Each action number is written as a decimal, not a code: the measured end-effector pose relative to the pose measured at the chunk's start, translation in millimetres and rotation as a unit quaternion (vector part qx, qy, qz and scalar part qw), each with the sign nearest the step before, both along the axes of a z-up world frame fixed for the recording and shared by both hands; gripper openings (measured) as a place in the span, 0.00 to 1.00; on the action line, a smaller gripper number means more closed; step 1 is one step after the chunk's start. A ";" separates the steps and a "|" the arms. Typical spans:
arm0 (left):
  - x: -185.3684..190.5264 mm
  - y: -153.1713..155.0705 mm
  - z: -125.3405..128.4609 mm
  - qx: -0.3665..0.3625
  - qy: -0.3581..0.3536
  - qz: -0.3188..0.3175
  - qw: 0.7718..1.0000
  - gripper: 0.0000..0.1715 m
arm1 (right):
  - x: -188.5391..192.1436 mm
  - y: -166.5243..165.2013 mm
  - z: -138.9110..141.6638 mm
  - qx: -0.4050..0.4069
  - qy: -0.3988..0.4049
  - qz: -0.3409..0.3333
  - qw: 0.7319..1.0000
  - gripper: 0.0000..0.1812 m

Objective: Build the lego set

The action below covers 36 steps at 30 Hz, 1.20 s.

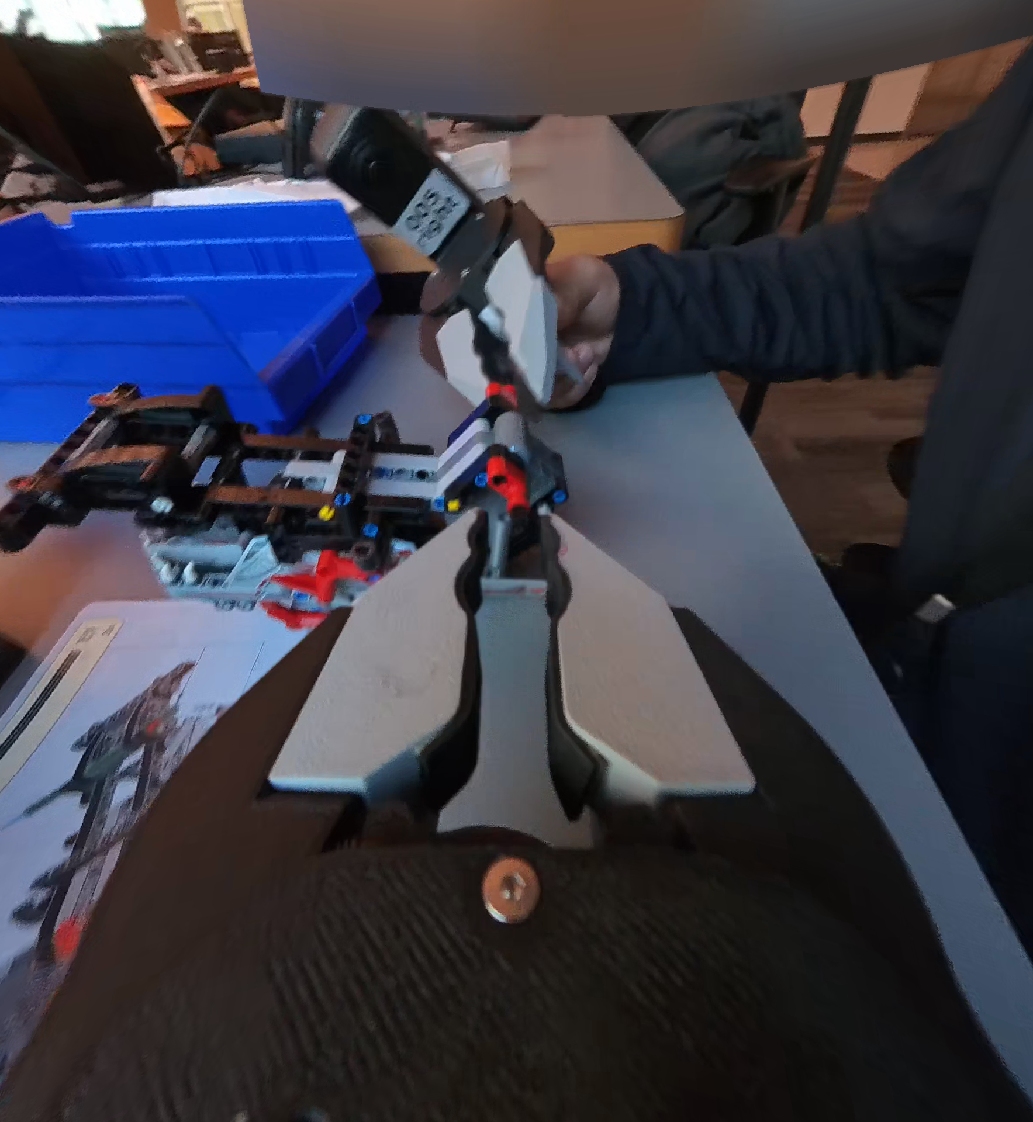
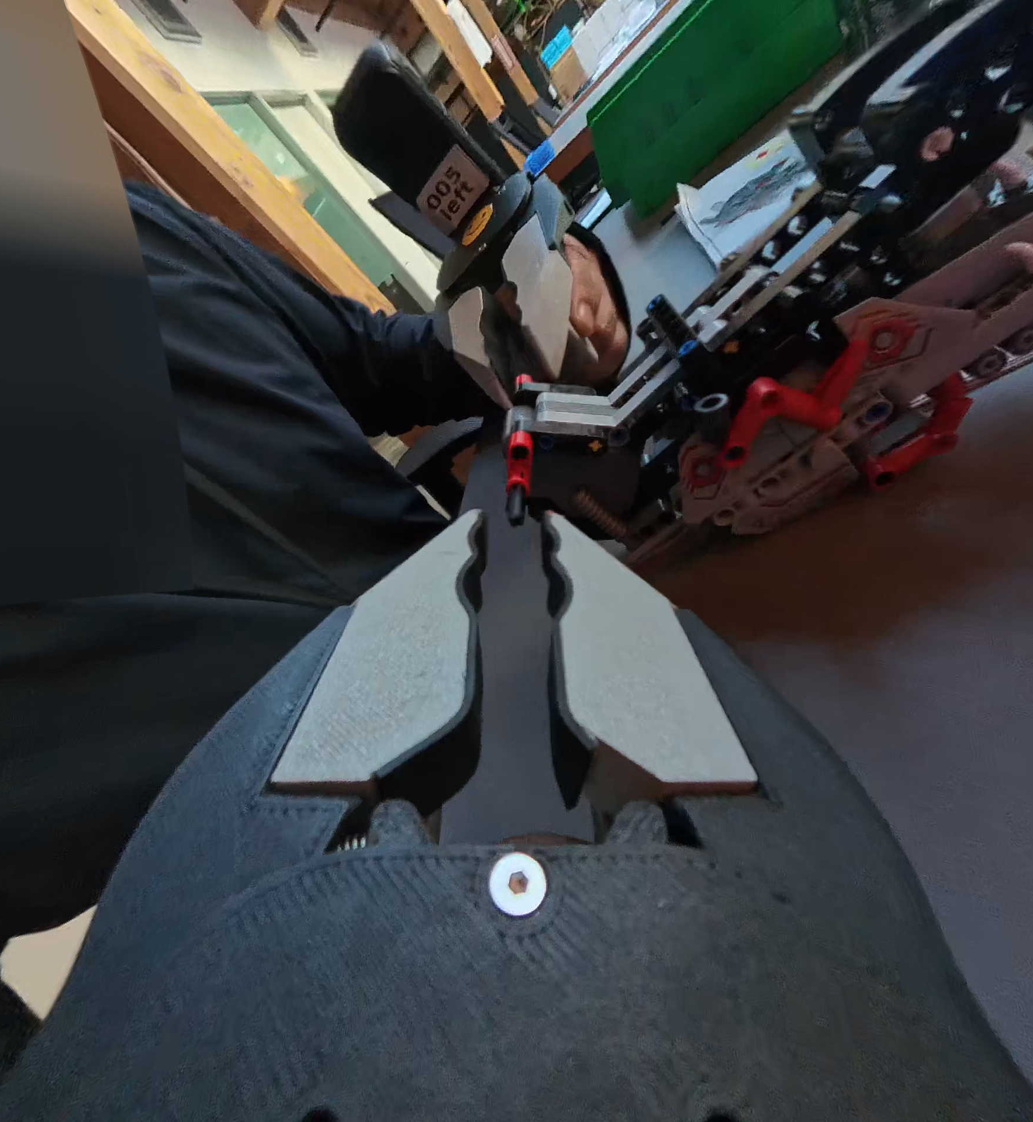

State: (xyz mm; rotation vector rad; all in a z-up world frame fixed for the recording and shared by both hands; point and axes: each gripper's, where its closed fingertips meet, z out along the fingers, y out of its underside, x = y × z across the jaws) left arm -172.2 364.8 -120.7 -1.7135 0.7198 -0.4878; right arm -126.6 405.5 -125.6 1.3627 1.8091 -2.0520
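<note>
Two hand-held grippers with flat grey wedge fingers and wavy black inner edges meet at one end of the long lego model (image 1: pixel 295 479), a studless frame of black perforated beams and pale grey plates dotted with blue and yellow pins. The model lies on the smooth grey table (image 1: pixel 714 546). The left gripper (image 1: pixel 511 522) points at the model's near end, its fingers narrowly parted with a thin grey rod of the model standing between them; whether it pinches that rod I cannot tell. The right gripper (image 2: pixel 512 522) comes at the same end from the opposite side, jaws slightly apart and holding nothing, with the black tip of a small red tubular connector (image 2: pixel 517 455) just ahead of its mouth. A bare hand (image 1: pixel 586 328) in a dark sleeve holds that gripper. Behind the model sits a glossy blue plastic bin (image 1: pixel 155 303); in front of the model lies an open printed instruction booklet (image 1: pixel 107 728). Angular red beams (image 2: pixel 805 401) line the model's grey underside.
</note>
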 end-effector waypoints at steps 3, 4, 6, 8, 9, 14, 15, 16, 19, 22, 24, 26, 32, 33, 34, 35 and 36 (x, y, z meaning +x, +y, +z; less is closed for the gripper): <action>-19.5 -19.6 3.9 -0.021 -0.021 0.038 0.999 0.11 | 2.7 5.2 1.5 0.005 0.008 -0.041 0.999 0.15; -26.6 -28.2 8.5 -0.024 -0.032 0.052 0.998 0.12 | 4.1 6.4 3.6 0.018 0.023 -0.061 0.998 0.14; -38.9 -48.0 15.6 -0.035 -0.055 0.074 0.995 0.13 | 5.8 7.9 1.8 0.052 0.032 -0.102 0.993 0.15; -49.7 -67.4 10.3 -0.070 -0.065 0.096 0.991 0.13 | 5.5 10.8 -5.4 0.075 0.012 -0.145 0.987 0.20; -52.3 -77.1 5.0 -0.088 -0.065 0.101 0.989 0.14 | 5.9 10.8 -7.4 0.083 0.007 -0.160 0.984 0.20; -67.2 -103.5 -27.6 -0.123 -0.005 0.179 0.976 0.12 | 12.0 8.3 -22.6 0.138 -0.026 -0.192 0.971 0.24; -67.5 -109.3 -32.3 -0.133 0.008 0.187 0.973 0.12 | 12.7 6.4 -24.1 0.142 -0.031 -0.195 0.970 0.25; -67.6 -115.6 -36.2 -0.141 0.020 0.193 0.971 0.13 | 13.1 4.1 -24.6 0.146 -0.032 -0.199 0.969 0.25; -66.8 -136.5 -47.7 -0.167 0.047 0.200 0.964 0.16 | 12.2 3.3 -24.6 0.194 -0.017 -0.225 0.955 0.27; -69.0 -145.1 -46.0 -0.161 0.045 0.213 0.963 0.15 | 12.1 7.5 -23.0 0.248 -0.006 -0.259 0.934 0.32; -72.2 -141.6 -42.9 -0.146 0.050 0.232 0.960 0.14 | 11.5 10.9 -25.2 0.269 -0.012 -0.286 0.919 0.38; -65.2 -129.2 -35.9 -0.124 0.045 0.235 0.963 0.15 | 11.2 11.3 -26.6 0.281 -0.018 -0.313 0.907 0.38; -38.1 -47.4 -21.7 -0.045 0.140 0.244 0.959 0.18 | 0.9 12.3 -13.2 0.350 -0.006 -0.382 0.855 0.46; -30.8 -39.8 -30.8 -0.075 0.140 0.234 0.959 0.19 | -2.0 11.3 -12.1 0.364 -0.008 -0.385 0.848 0.47; -23.2 -35.2 -39.3 -0.104 0.127 0.225 0.961 0.20 | -4.8 9.1 -11.3 0.375 -0.010 -0.385 0.843 0.49; -16.9 -32.1 -45.0 -0.119 0.108 0.220 0.962 0.23 | -7.4 6.9 -11.1 0.385 -0.014 -0.386 0.838 0.51; -14.2 -30.3 -48.3 -0.127 0.106 0.215 0.963 0.22 | -9.4 5.9 -11.5 0.397 -0.019 -0.391 0.830 0.52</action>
